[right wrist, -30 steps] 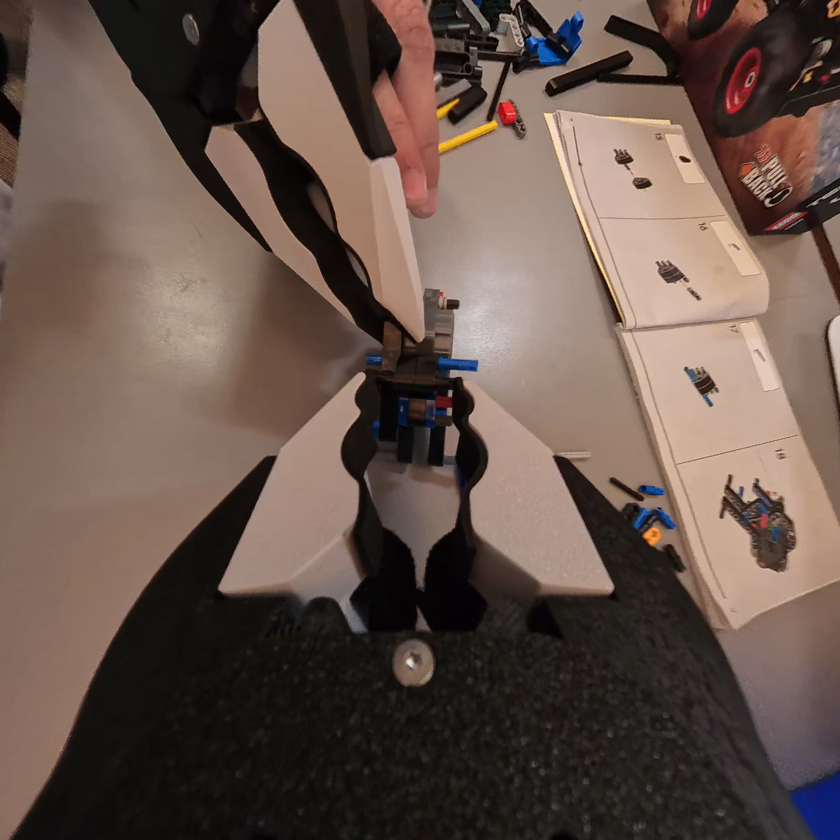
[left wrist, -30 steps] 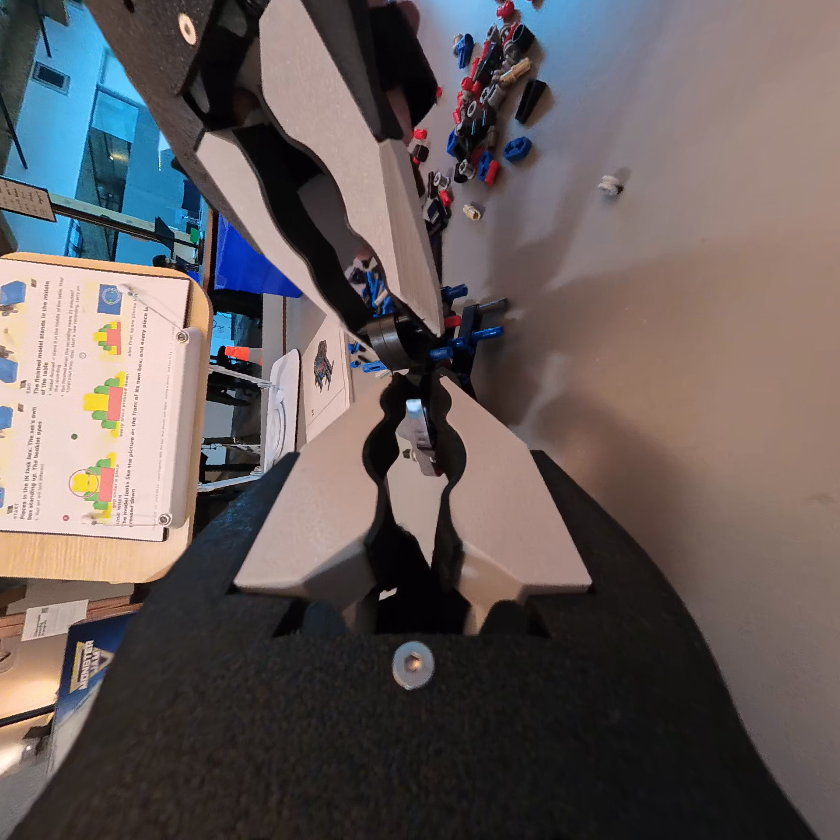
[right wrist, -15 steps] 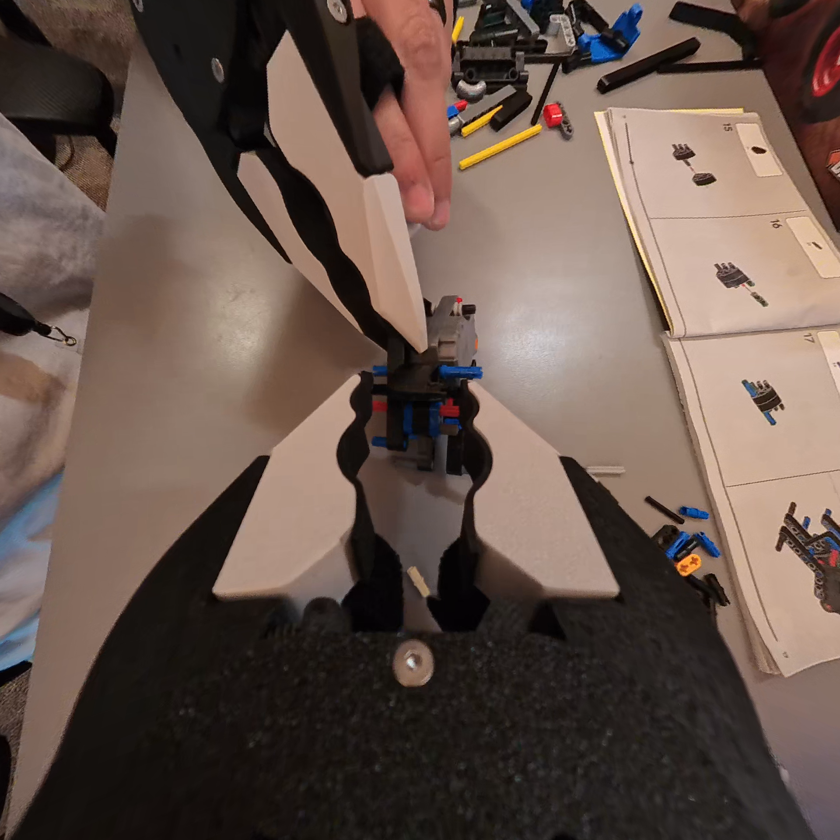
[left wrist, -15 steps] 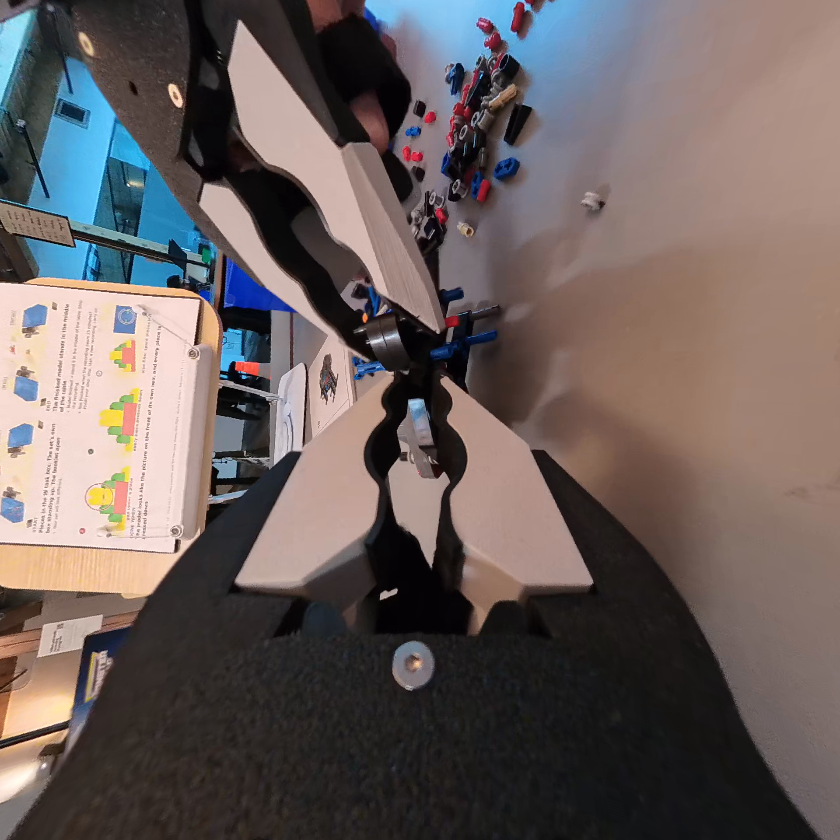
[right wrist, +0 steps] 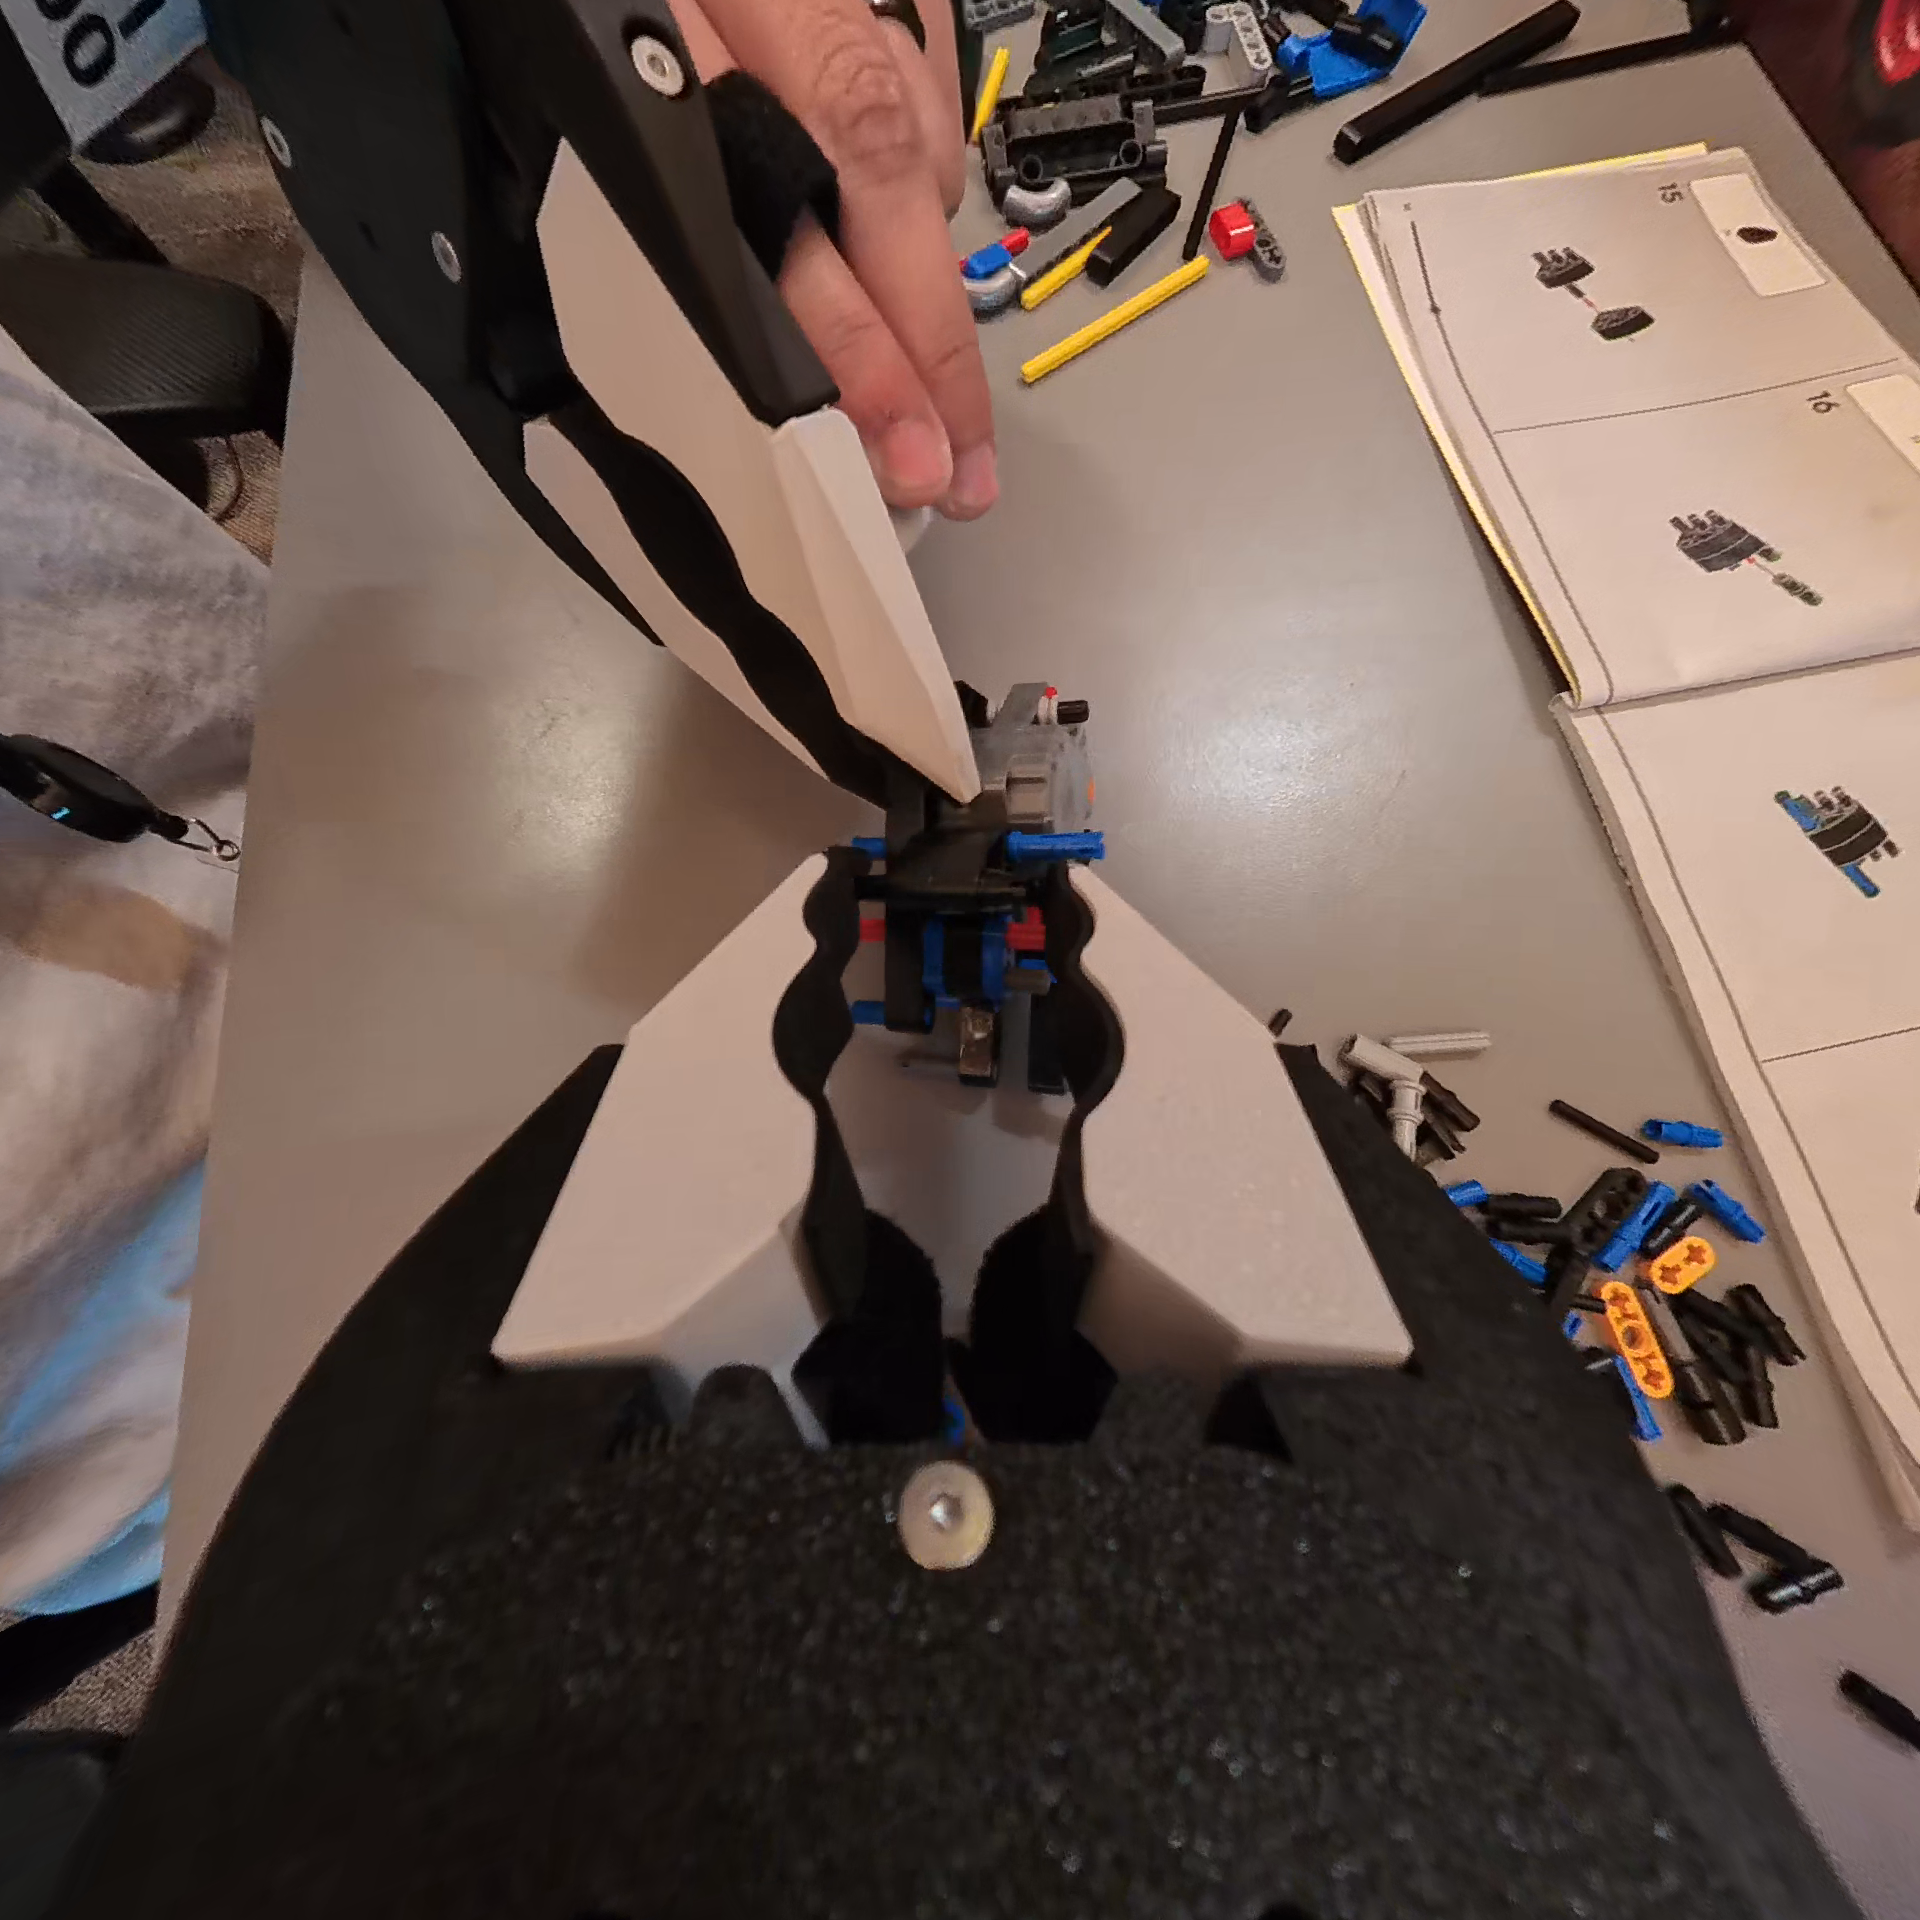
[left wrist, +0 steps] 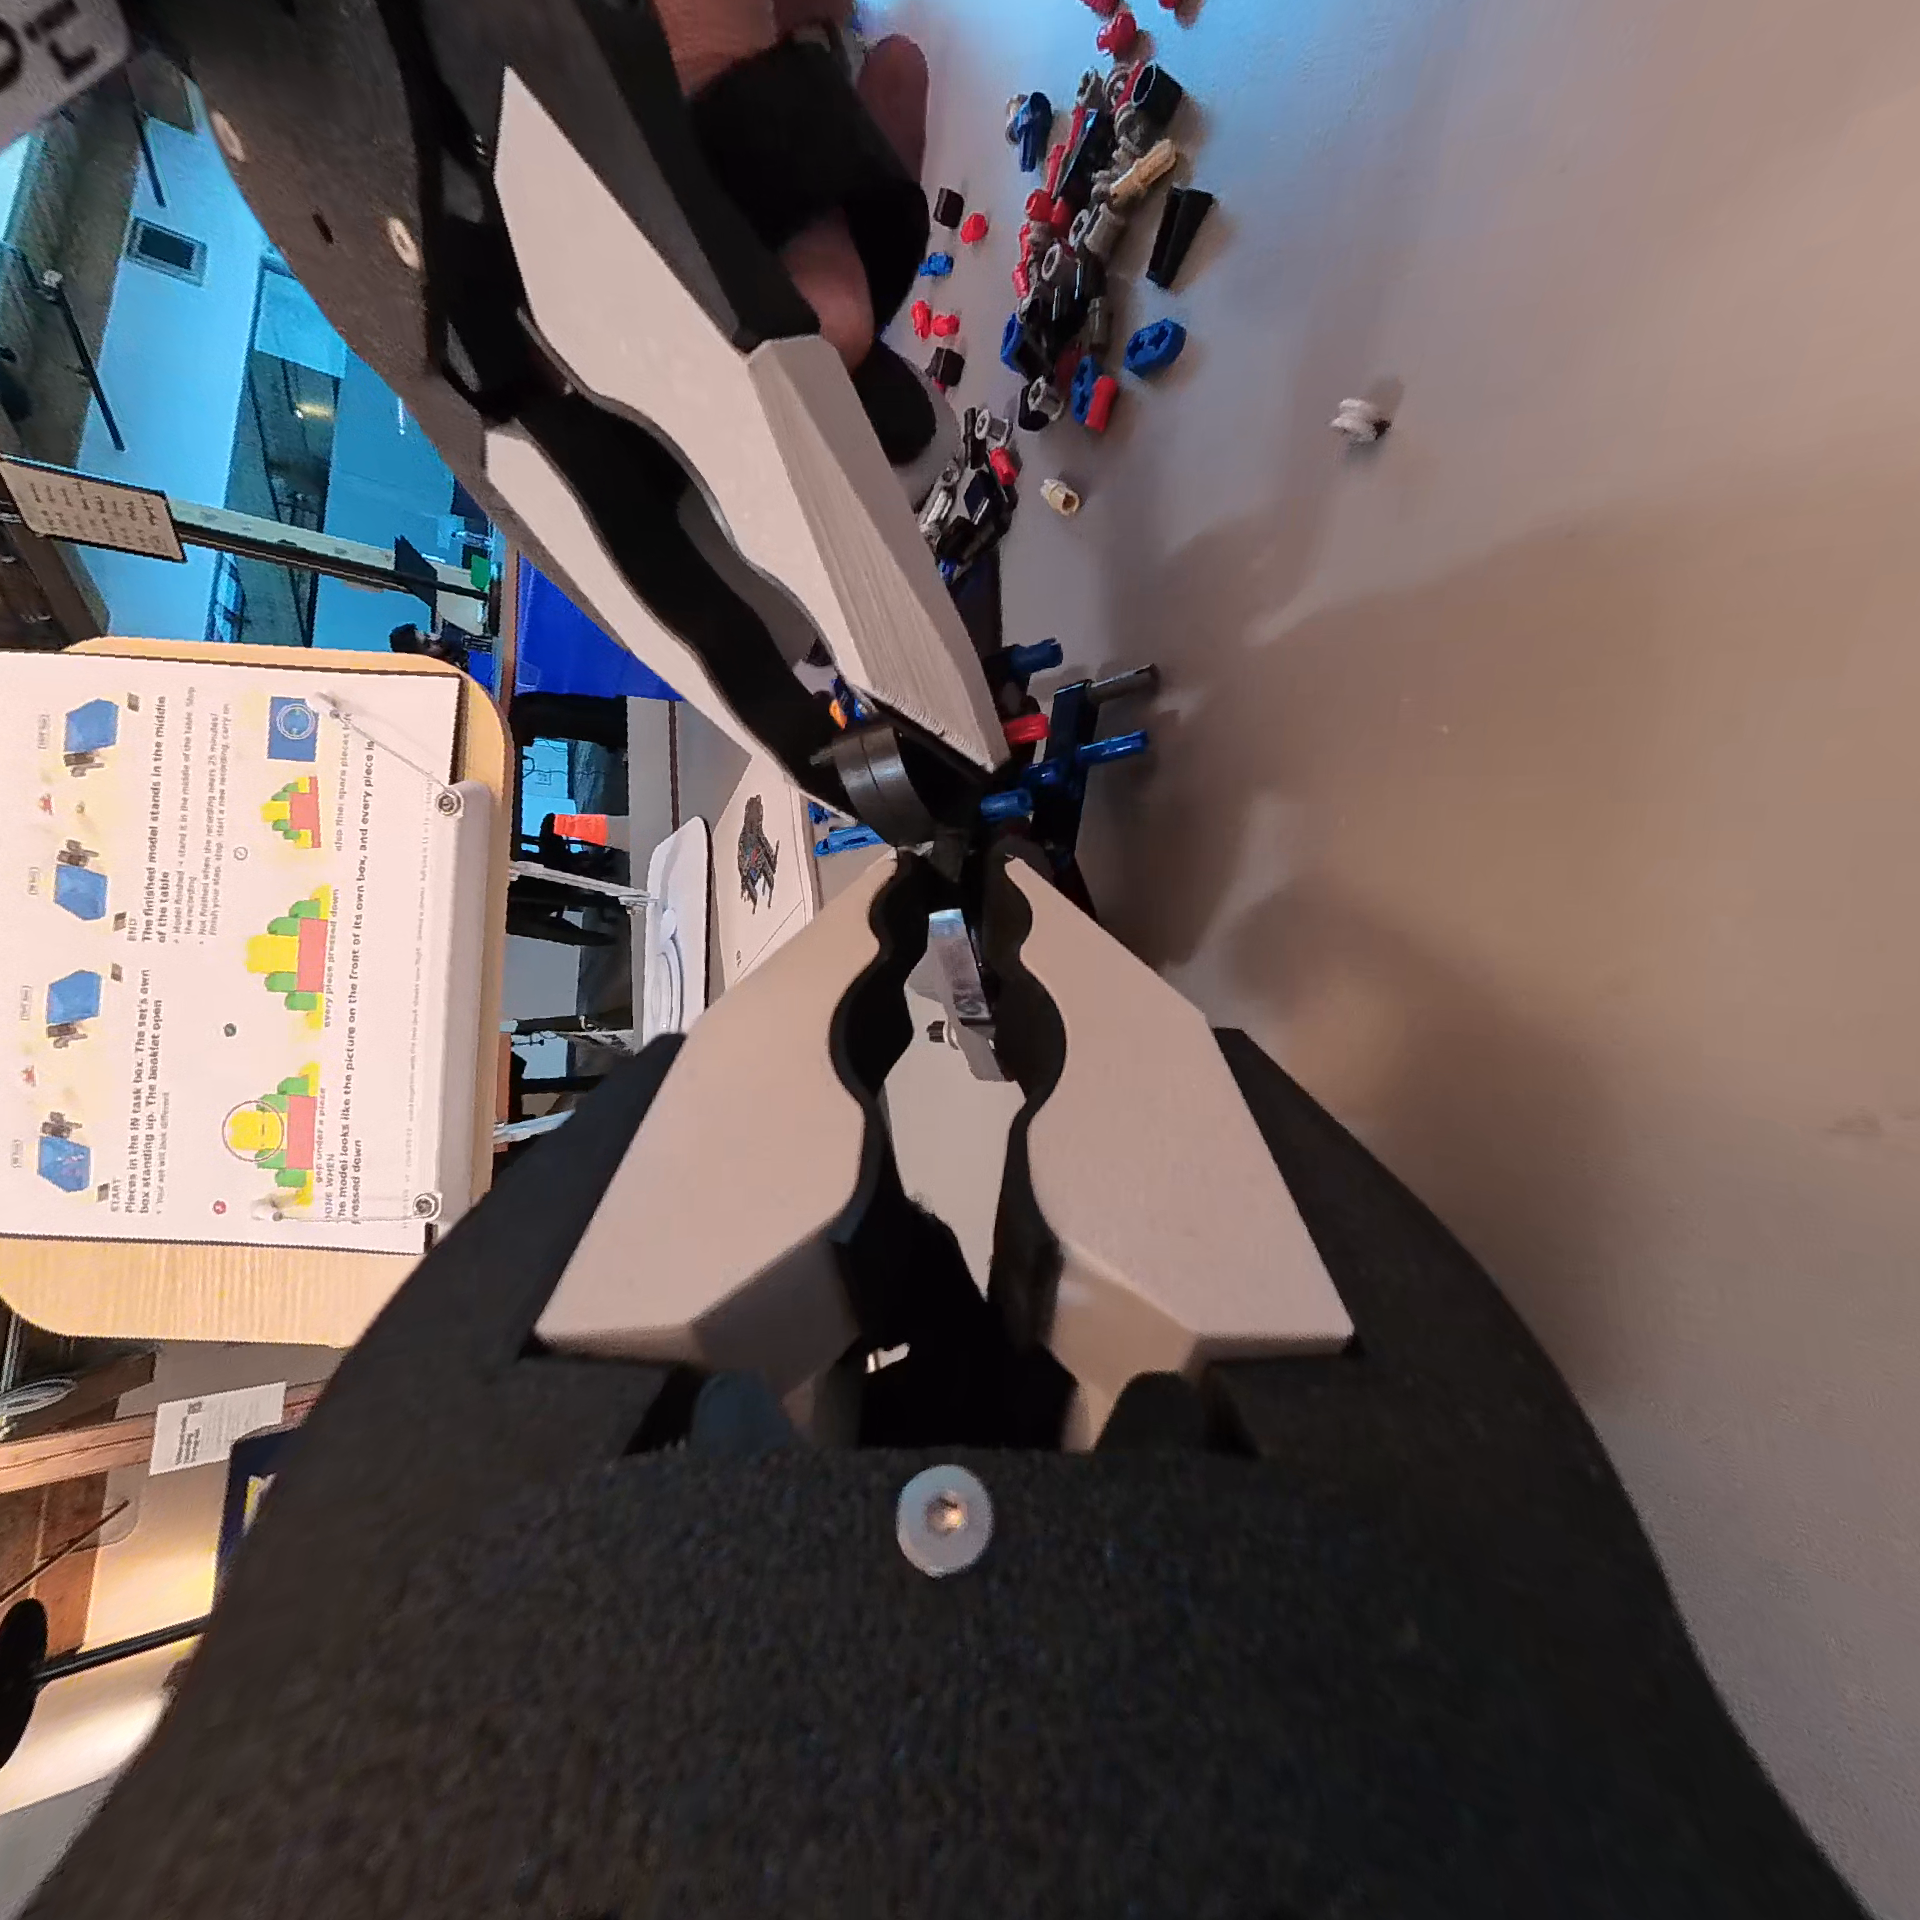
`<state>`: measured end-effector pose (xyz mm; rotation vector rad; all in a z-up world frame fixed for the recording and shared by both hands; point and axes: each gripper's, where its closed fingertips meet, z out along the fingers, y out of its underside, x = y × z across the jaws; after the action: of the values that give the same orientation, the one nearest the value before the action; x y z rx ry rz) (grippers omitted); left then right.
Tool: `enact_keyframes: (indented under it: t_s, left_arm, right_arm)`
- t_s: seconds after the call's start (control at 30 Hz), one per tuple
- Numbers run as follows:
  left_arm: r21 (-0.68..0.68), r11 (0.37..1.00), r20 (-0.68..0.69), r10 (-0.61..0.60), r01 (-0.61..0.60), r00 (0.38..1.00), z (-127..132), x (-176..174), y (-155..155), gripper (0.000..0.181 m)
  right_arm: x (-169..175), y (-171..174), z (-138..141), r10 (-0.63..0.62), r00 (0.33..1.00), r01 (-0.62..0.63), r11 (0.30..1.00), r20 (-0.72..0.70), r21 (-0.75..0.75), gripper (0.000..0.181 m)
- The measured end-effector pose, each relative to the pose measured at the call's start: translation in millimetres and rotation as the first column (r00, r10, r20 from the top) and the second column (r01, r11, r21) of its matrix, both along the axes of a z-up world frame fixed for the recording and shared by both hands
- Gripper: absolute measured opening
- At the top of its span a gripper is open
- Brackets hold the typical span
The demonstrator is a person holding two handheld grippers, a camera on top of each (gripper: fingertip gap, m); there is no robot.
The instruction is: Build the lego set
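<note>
Since the earlier frame, the right gripper (right wrist: 951, 883) has tilted the black-and-blue brick assembly (right wrist: 961, 935) pinched above the grey table (right wrist: 1247, 623); the left gripper (left wrist: 951, 873) pinches its grey end.

A small half-built model of black plastic beams (right wrist: 951, 935) sits at the centre of the right wrist frame, raised off the grey surface (right wrist: 1247, 582). Blue pins stick out of both its sides, red pins show within, and a grey block with a black stub caps its far end. In the left wrist frame the same model (left wrist: 1049, 769) sits just above centre, a black round part and blue pins showing. Loose red, blue and black pieces (left wrist: 1081, 301) lie scattered on the surface at the upper right of that frame. An open white instruction booklet (right wrist: 1683, 436) lies flat along the right edge of the right wrist frame, with black, blue and orange loose parts (right wrist: 1621, 1278) beside it at the lower right.
</note>
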<state>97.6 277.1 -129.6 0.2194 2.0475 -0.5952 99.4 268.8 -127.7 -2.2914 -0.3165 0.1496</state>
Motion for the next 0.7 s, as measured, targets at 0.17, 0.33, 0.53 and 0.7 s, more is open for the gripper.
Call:
enact_keyframes:
  t_s: [0.17, 0.33, 0.53, 0.7]
  left_arm:
    - [0.002, 1.0, 0.005, 0.009, -0.009, 1.0, -0.4, 2.0, 0.6, 0.009]
    - [-0.005, 1.0, -0.005, 0.004, -0.004, 1.0, -0.8, 1.3, -0.1, 0.009]
    - [-0.005, 1.0, -0.011, 0.006, -0.006, 1.0, -1.0, 1.1, 0.0, 0.009]
    - [-0.069, 0.998, -0.083, -0.002, -0.003, 0.997, -1.0, 0.4, -0.7, 0.009]
  right_arm:
    - [1.0, 0.9, -0.2, -0.014, 0.999, 0.014, 1.0, -0.036, 0.024, 0.034]
    - [0.1, 0.1, -0.9, -0.01, 0.999, 0.011, 1.0, -0.034, 0.016, 0.034]
    - [-0.1, 0.4, -1.0, -0.027, 0.997, 0.028, 1.0, -0.07, 0.014, 0.034]
    - [0.2, 0.3, 1.4, -0.048, 0.998, 0.048, 0.999, -0.051, -0.001, 0.035]
